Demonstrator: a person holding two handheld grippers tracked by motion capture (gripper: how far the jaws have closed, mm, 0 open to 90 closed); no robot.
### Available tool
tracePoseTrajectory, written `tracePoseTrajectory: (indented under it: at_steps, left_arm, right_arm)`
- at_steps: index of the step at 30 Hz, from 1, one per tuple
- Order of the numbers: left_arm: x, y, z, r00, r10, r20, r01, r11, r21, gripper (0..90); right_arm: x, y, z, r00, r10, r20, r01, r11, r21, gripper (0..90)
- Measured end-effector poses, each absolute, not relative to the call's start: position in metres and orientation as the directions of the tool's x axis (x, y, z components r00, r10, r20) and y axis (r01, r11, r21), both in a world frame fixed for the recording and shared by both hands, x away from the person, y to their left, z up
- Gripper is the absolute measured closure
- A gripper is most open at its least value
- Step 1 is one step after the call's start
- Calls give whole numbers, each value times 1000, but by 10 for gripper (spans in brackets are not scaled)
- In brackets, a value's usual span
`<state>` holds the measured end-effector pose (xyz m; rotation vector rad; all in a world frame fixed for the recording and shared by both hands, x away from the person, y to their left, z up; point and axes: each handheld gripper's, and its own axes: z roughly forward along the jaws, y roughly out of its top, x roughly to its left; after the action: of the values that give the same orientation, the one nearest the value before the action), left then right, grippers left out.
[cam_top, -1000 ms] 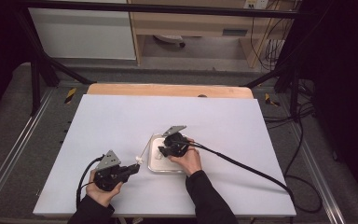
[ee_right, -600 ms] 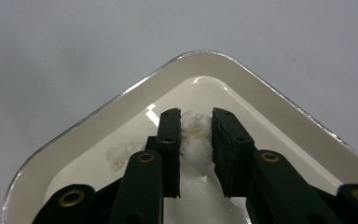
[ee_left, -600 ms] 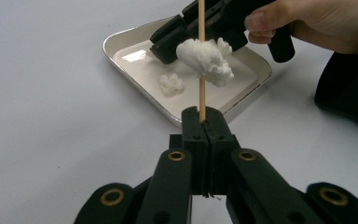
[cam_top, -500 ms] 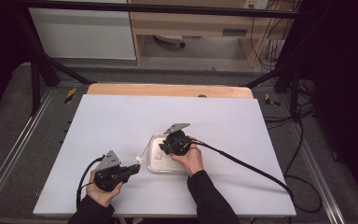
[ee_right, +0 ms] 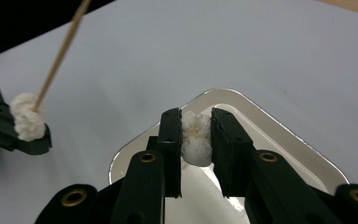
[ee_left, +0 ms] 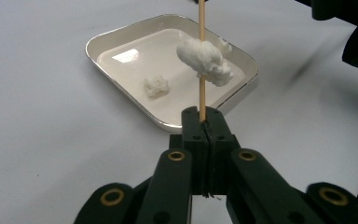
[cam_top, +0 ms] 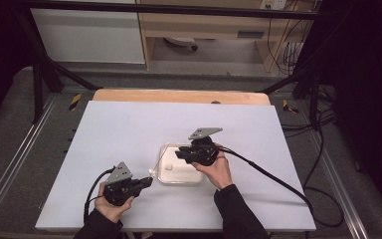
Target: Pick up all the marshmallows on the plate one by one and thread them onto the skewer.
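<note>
My left gripper point(ee_left: 204, 119) is shut on a thin wooden skewer point(ee_left: 202, 70) that carries a white fluffy lump point(ee_left: 205, 60). In the high view this left gripper point(cam_top: 146, 181) sits left of a shallow white tray point(cam_top: 179, 183). My right gripper point(ee_right: 196, 126) is shut on a second white lump point(ee_right: 196, 137), held just above the tray point(ee_right: 270, 121). From above, the right gripper point(cam_top: 179, 154) hovers over the tray's far side. Another loose lump point(ee_left: 156, 86) lies in the tray point(ee_left: 93, 51).
The tray rests near the middle front of a white tabletop point(cam_top: 129, 129) with a wooden strip point(cam_top: 179, 96) along its far edge. A black cable point(cam_top: 268, 174) trails right from the right gripper. Metal rails point(cam_top: 10, 164) flank the table.
My right gripper has shifted a little to the right and away over the tray. The left gripper with the skewer has stayed about where it was.
</note>
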<state>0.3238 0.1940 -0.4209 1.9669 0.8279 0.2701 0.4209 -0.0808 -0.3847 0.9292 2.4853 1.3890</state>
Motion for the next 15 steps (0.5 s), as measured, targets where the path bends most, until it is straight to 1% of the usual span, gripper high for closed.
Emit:
tracePoseTrajectory:
  at_steps: [15]
  left_arm:
    - [320,181,-421,776,617,-134,422,-349,837,886]
  right_arm:
    - [392,-123,-361,-816,542,202,407,290,866,750]
